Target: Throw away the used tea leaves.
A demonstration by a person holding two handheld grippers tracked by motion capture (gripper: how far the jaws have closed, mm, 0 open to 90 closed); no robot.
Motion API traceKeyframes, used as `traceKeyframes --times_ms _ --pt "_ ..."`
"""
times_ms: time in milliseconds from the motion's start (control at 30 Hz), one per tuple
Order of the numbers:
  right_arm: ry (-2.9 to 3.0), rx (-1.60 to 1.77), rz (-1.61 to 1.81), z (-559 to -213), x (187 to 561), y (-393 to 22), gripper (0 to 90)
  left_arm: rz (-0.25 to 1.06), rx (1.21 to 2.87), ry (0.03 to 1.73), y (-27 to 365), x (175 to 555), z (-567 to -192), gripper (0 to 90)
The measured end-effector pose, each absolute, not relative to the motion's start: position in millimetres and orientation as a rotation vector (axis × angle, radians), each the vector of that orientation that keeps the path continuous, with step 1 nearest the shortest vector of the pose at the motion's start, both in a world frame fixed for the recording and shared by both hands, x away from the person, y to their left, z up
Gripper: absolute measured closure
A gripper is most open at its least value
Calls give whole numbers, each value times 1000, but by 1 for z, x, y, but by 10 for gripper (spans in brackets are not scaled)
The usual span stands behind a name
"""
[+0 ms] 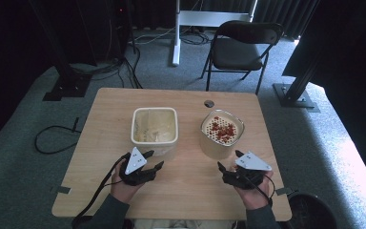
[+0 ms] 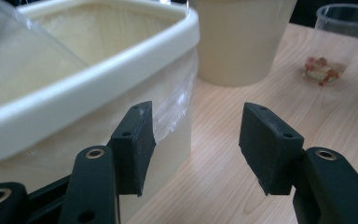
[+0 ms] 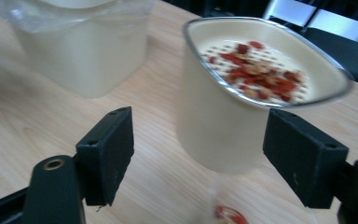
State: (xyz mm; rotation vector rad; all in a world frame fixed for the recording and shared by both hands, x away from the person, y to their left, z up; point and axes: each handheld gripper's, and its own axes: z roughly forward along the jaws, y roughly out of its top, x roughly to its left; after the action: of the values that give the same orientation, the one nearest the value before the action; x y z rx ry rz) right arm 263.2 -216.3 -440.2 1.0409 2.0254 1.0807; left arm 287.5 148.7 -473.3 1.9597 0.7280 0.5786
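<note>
The round cream pot (image 1: pixel 221 133) sits right of centre in the high view, red bits on its perforated insert, with my right gripper (image 1: pixel 238 168) just below it, jaws wide and empty. I judge a careless reach could tip it. The square tub (image 1: pixel 155 126), plastic-lined, looks empty; my left gripper (image 1: pixel 148 164), also wide, hovers beside it.

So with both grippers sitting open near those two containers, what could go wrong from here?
1. The round container carries loose red bits on a perforated insert near its rim; a nudge from the right gripper might tip it and scatter them.
2. The square bin has a clear plastic liner hanging over its side by the left gripper, whose jaws could snag the film.
3. A clear plastic cup stands nearby and looks easy to knock over.
</note>
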Motion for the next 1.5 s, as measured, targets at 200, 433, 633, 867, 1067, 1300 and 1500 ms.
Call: traceKeyframes --times_ms 200,433,633,867,1067,1300,1500 --pt "1955 1124 1076 -440 261 -246 179 560 1970 750 148 290 -483 457" --pt "1921 1123 1113 -453 258 -265 139 535 1986 764 144 291 -492 458" --pt "1950 1144 1201 -473 263 -276 119 521 1993 772 142 292 -497 459" --pt "1980 1176 1216 -486 268 -276 99 516 2003 776 143 293 -500 463" --pt "1995 1189 1225 -499 274 -276 100 513 1999 787 144 294 -500 463" --pt "2025 1189 1237 -511 280 -274 100 513 1997 788 144 295 -501 463" --pt "2038 1200 1232 -518 286 -275 134 510 1995 792 145 296 -501 463"
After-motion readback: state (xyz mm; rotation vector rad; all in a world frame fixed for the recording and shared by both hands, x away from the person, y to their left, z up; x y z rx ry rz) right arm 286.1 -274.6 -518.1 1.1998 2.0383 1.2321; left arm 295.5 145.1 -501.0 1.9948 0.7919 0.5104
